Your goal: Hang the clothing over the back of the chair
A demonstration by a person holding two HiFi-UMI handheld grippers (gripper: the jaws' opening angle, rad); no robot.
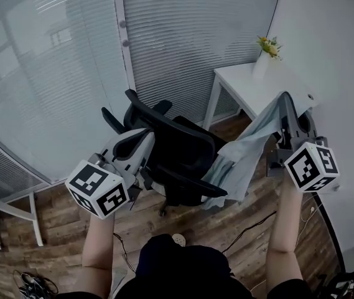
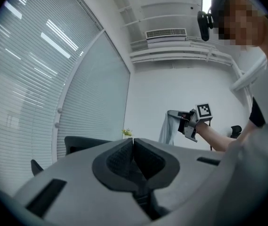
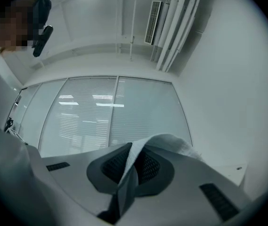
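Observation:
A black office chair [image 1: 180, 151] stands in the middle of the head view, its back toward the window blinds. My right gripper [image 1: 287, 101] is raised to the chair's right and is shut on a pale grey-blue garment [image 1: 244, 157]. The garment hangs down beside the chair and touches its seat edge. In the right gripper view the cloth [image 3: 169, 142] is pinched between the pads [image 3: 145, 166]. My left gripper [image 1: 147, 136] is held at the chair's left, in front of its back. Its jaws [image 2: 133, 143] are shut with nothing between them. The left gripper view also shows the right gripper [image 2: 186, 122] and the hanging garment [image 2: 167, 130].
A white table [image 1: 251, 89] with a vase of yellow flowers [image 1: 267, 50] stands at the back right against the wall. Window blinds [image 1: 52, 73] fill the left and back. Another white table's leg [image 1: 15, 210] shows at far left. Cables [image 1: 251, 226] lie on the wooden floor.

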